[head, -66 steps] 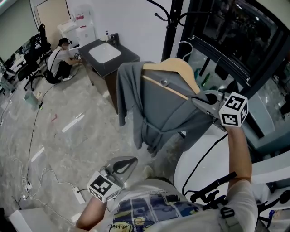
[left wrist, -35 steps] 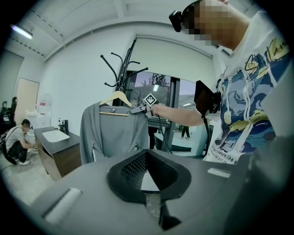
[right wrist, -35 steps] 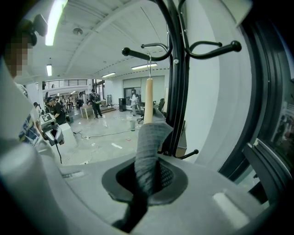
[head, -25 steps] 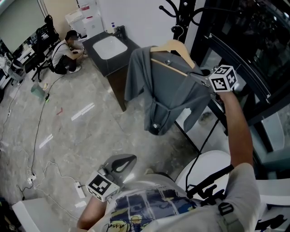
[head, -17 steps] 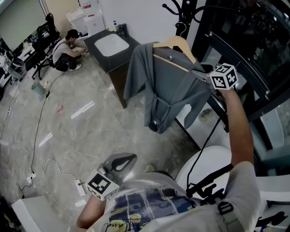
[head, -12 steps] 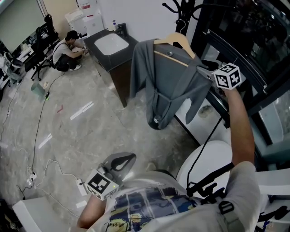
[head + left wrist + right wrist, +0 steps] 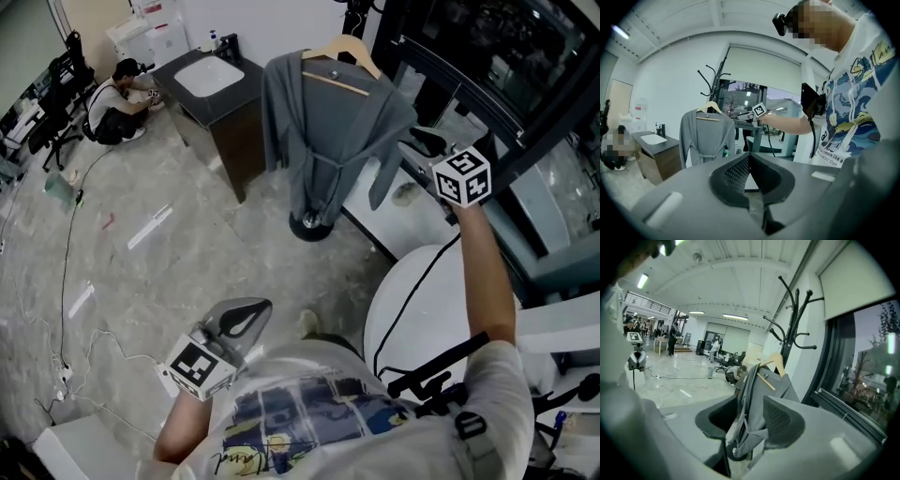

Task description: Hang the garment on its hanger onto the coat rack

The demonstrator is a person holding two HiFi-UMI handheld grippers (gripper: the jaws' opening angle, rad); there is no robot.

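Observation:
The grey garment (image 7: 328, 122) hangs on its wooden hanger (image 7: 342, 49), whose hook sits on the black coat rack (image 7: 354, 14); the hem drapes down to the rack's round base (image 7: 314, 225). My right gripper (image 7: 424, 142) is just right of the garment's sleeve and apart from it. Its jaws stand wide and are closing a little, with nothing pressed between them. In the right gripper view the garment (image 7: 752, 394) and hanger (image 7: 776, 363) show through the gap, farther off. My left gripper (image 7: 239, 319) stays low by the person's body, shut and empty (image 7: 749, 157).
A dark vanity with a white sink (image 7: 202, 75) stands left of the rack. A person (image 7: 112, 89) crouches beyond it. Cables (image 7: 70, 234) run over the marble floor. A dark window frame (image 7: 487, 84) lies right of the rack, a white round seat (image 7: 422, 309) below my right arm.
My right gripper has opened, let go of the garment at the hanger's shoulder and drawn back to the right. The garment now hangs on the rack by itself. The left gripper stayed put.

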